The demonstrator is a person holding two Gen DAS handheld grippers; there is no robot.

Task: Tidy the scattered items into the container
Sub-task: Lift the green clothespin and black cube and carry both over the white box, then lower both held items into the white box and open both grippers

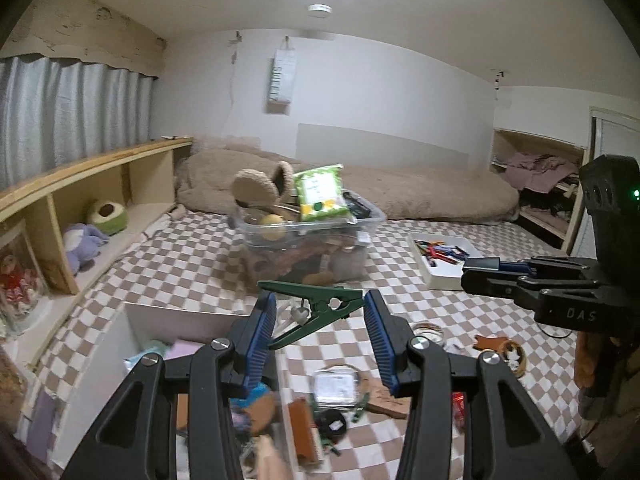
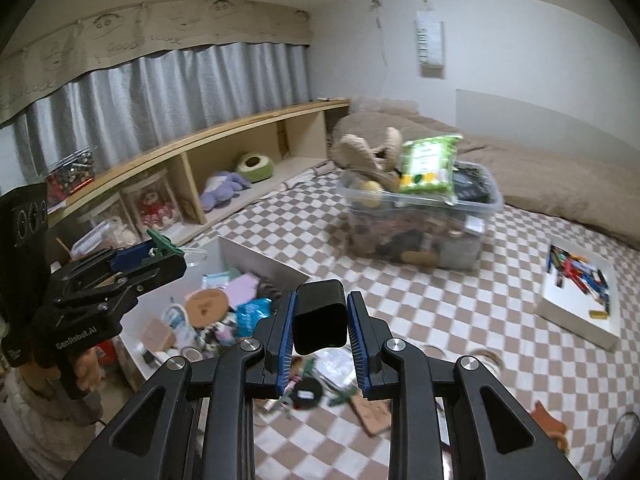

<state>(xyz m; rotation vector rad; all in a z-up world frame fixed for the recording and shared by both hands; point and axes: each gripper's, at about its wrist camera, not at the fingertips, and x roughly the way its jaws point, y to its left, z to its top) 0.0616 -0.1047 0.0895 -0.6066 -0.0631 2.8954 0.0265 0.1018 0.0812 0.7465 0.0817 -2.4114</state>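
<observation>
My left gripper (image 1: 320, 312) is shut on a green spring clamp (image 1: 316, 304), held crosswise between the blue pads above the checked bedcover. It shows in the right wrist view (image 2: 160, 254) over the white box (image 2: 264, 258), which holds several small items. My right gripper (image 2: 320, 320) is shut on a black rectangular case (image 2: 320, 316), held above scattered items (image 2: 320, 380) on the cover. It shows in the left wrist view (image 1: 480, 268) at the right.
A clear tub (image 2: 488, 208) heaped with plush toys and a green packet stands further back. A white tray of crayons (image 2: 576, 320) lies at the right. A wooden shelf (image 2: 192, 140) with toys runs along the left. A beige blanket (image 2: 560, 184) lies behind.
</observation>
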